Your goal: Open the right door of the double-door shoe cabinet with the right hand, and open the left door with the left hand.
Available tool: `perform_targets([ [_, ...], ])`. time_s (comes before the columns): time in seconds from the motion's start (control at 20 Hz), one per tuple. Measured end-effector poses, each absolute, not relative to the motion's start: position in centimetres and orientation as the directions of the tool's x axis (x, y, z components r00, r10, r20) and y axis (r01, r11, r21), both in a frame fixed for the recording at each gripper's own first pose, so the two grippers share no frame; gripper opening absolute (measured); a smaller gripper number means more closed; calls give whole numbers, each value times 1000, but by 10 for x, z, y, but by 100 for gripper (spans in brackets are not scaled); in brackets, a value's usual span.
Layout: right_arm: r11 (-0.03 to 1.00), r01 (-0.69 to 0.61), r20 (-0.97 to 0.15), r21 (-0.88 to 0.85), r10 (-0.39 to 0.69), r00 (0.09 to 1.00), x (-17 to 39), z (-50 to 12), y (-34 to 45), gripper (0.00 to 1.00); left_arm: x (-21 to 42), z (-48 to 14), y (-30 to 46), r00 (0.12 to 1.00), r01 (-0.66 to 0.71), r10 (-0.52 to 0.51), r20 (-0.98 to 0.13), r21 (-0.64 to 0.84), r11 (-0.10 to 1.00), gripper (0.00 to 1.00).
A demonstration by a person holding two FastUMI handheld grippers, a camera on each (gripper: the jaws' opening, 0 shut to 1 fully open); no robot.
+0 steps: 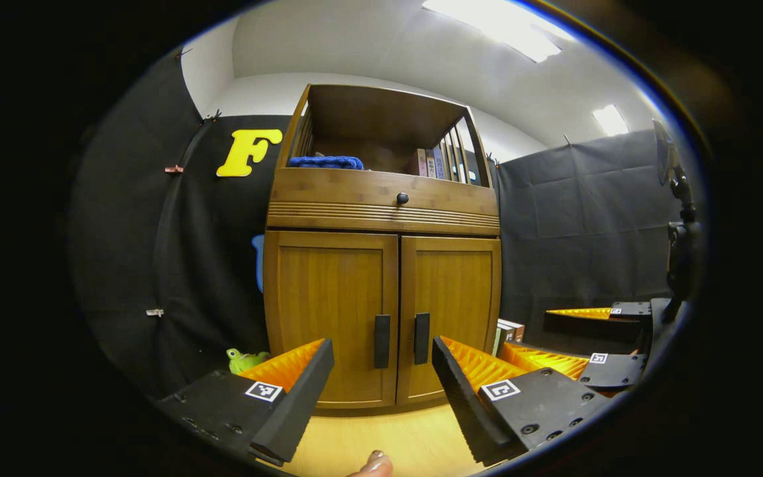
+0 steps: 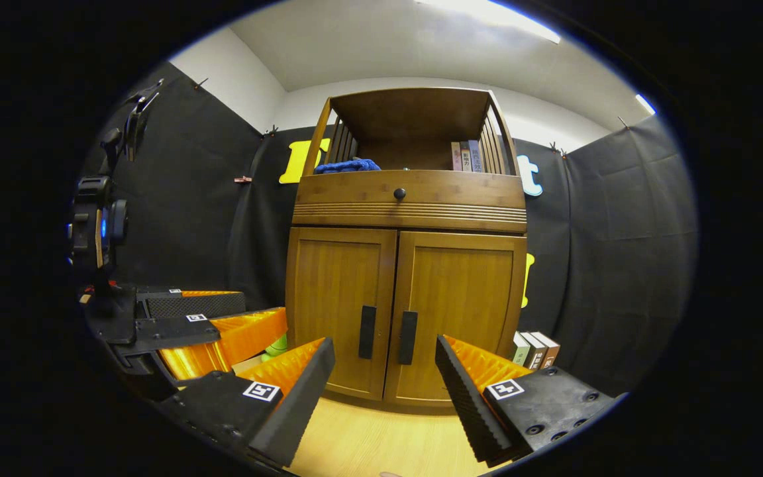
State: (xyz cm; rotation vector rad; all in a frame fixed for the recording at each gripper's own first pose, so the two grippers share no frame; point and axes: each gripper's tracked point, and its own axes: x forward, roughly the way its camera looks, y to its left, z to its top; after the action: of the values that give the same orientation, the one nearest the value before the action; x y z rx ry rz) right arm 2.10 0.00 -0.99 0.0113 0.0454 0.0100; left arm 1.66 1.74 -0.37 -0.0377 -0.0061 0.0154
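A wooden shoe cabinet stands ahead with both doors closed. Its left door (image 1: 328, 311) (image 2: 338, 305) carries a dark vertical handle (image 1: 381, 341) (image 2: 367, 332), and its right door (image 1: 451, 311) (image 2: 457, 311) has a matching handle (image 1: 421, 338) (image 2: 408, 337). My left gripper (image 1: 383, 358) is open, some way short of the doors, its gap framing both handles. My right gripper (image 2: 385, 358) is open too, at a similar distance. The right gripper (image 1: 587, 344) also appears at the right of the left gripper view, and the left gripper (image 2: 209, 324) at the left of the right gripper view.
Above the doors are a drawer with a round knob (image 1: 402, 197) and an open shelf holding a blue cloth (image 1: 326, 161) and books (image 1: 431, 163). A green toy (image 1: 244, 360) lies left of the cabinet; books (image 2: 534, 349) stand to its right. The floor (image 1: 388, 437) is light wood.
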Motion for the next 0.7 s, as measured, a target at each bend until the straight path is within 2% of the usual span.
perform_targets([
  [0.7, 999, 44, -40, -2, -44, 998, 53, -21, -10, 97, 26, -18, 24, 1000, -17, 16, -17, -23, 1000, 93],
])
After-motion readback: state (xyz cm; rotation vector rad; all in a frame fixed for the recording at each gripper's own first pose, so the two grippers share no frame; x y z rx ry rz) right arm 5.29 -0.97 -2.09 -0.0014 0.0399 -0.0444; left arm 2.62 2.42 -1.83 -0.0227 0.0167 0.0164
